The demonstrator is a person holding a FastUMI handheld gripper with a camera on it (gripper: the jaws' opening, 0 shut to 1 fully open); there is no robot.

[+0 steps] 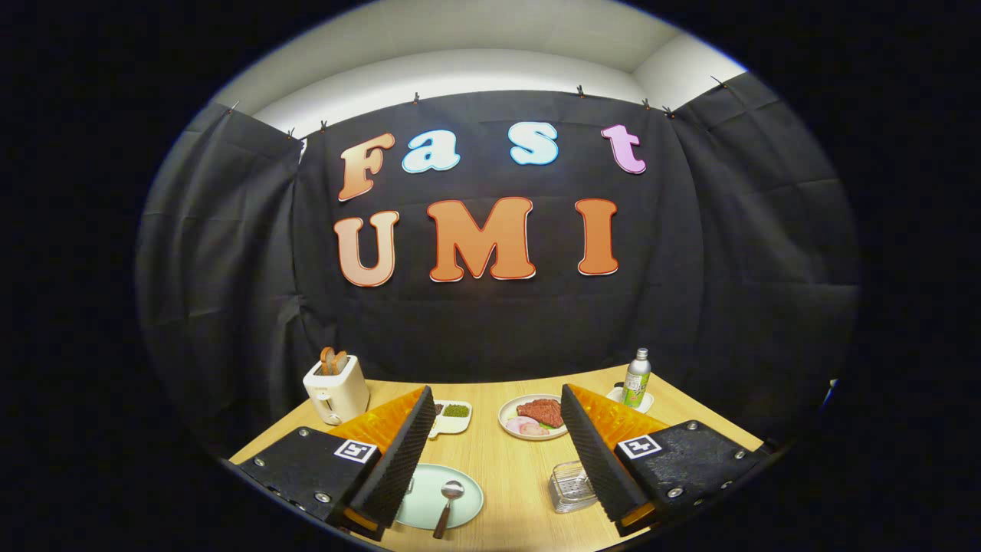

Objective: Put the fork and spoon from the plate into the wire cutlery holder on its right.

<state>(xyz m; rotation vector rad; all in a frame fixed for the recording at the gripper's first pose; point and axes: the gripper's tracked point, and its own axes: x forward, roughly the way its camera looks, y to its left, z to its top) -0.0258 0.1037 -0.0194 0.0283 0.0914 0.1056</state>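
A: Gripper (497,429) status?

B: Jaws spread wide, nothing between the pads. Left finger (398,460) and right finger (602,456) hang above the wooden table (510,468), each with black ribbed padding inside and an orange shell outside.

A: Location of the plate?

B: Pale green plate (467,502) lies on the table just beside the left finger, partly hidden under it.

A: Contents of the plate?

B: Spoon (448,498) rests on it, bowl pointing away from the gripper, brown handle pointing back past the plate's near rim. A small part of a second metal utensil shows at the left finger's edge; whether it is the fork cannot be told.

A: Location of the cutlery holder?

B: Holder (571,485) stands to the right of the plate, just beside the right finger and partly covered by it. It looks like a low, clear or wire-sided box; no cutlery can be seen inside.

A: Other items on the table?

B: Beyond the fingers:
- Round white plate (512,410) carrying red meat (542,411) and pale slices.
- White rectangular dish (452,418) with green contents, next to the left fingertip.
- Cream toaster (336,391) at the far left, two slices of toast (333,359) standing in it.
- Metal bottle (636,377) with a green label at the far right, standing on a small white saucer (647,401).
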